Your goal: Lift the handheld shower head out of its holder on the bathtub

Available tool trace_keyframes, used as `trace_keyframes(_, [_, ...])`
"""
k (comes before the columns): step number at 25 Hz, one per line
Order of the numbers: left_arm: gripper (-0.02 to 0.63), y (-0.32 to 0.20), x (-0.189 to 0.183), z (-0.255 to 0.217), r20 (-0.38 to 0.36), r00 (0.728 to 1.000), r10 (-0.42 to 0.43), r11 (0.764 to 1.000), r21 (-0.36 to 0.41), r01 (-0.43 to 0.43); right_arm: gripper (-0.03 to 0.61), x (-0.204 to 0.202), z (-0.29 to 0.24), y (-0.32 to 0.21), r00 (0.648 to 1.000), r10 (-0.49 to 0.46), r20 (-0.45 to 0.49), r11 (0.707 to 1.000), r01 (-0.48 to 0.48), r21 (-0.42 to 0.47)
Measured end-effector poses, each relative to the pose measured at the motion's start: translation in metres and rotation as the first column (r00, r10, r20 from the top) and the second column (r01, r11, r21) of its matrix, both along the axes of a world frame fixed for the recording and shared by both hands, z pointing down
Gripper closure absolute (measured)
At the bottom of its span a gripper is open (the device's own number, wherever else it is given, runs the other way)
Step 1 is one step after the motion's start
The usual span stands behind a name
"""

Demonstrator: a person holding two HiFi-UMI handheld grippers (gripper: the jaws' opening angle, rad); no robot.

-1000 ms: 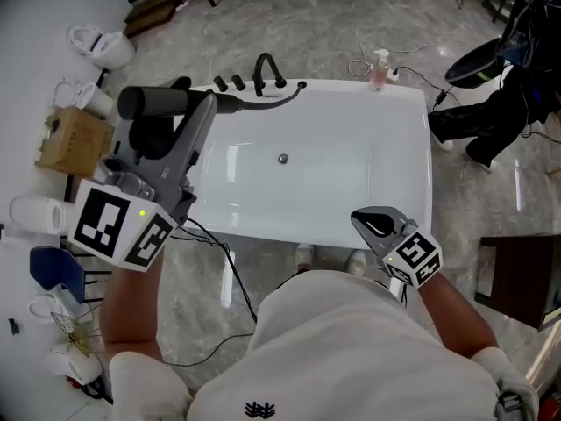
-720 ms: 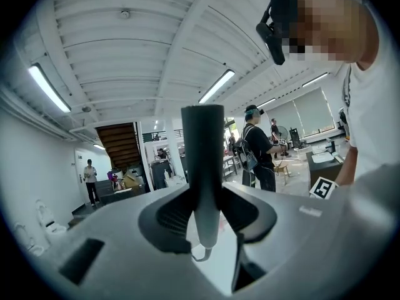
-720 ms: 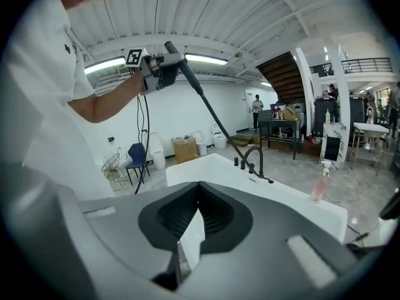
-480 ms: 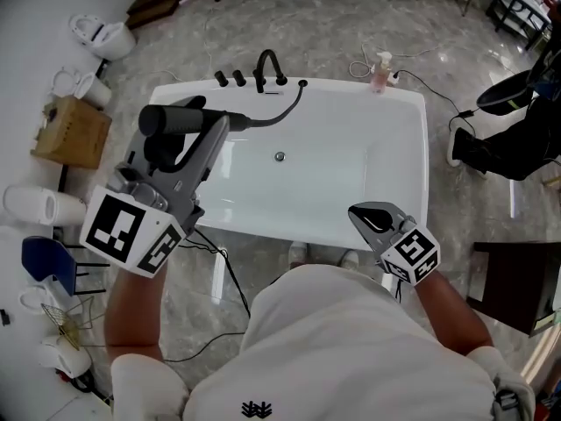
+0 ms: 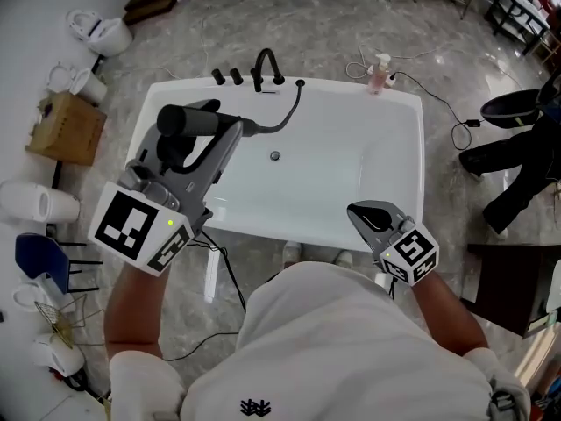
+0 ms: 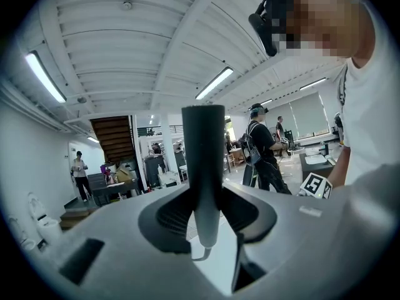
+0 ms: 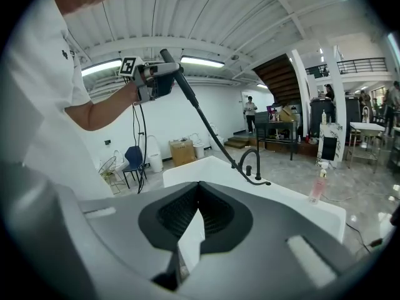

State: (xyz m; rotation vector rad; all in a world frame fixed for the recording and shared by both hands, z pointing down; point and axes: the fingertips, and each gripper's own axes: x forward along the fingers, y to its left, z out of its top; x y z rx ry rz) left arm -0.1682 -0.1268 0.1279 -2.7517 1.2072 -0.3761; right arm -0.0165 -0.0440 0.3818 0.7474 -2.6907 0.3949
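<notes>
The black handheld shower head (image 5: 187,121) is out of its holder and held above the tub's left rim, gripped across its handle by my left gripper (image 5: 230,137). In the left gripper view the handle (image 6: 204,161) stands upright between the jaws. Its black hose (image 5: 285,115) sags back to the tub deck by the black faucet (image 5: 266,65). The white bathtub (image 5: 410,152) lies below. My right gripper (image 5: 369,218) hovers at the tub's near right rim, shut and holding nothing. From the right gripper view the shower head (image 7: 171,66) and hose (image 7: 212,133) show up high on the left.
A pink soap bottle (image 5: 378,72) stands on the tub's far right corner. Several black tap knobs (image 5: 227,78) sit left of the faucet. A cardboard box (image 5: 67,130) and white toilets (image 5: 98,32) stand left of the tub. A person (image 5: 517,160) walks at the right.
My left gripper has carried the shower head a little to the right and lower over the tub's left side. The right gripper stays put. The person at the right has walked on.
</notes>
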Motion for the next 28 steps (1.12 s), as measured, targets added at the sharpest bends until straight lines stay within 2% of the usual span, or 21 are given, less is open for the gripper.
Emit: trace_keyframes(28, [0.472, -0.008, -0.009, 0.015, -0.034, 0.999, 0.006, 0.998, -0.057, -0.007, 0.566, -0.014, -0.014, -0.012, 1.0, 0.0, -0.006, 1.0, 0.0, 0.003])
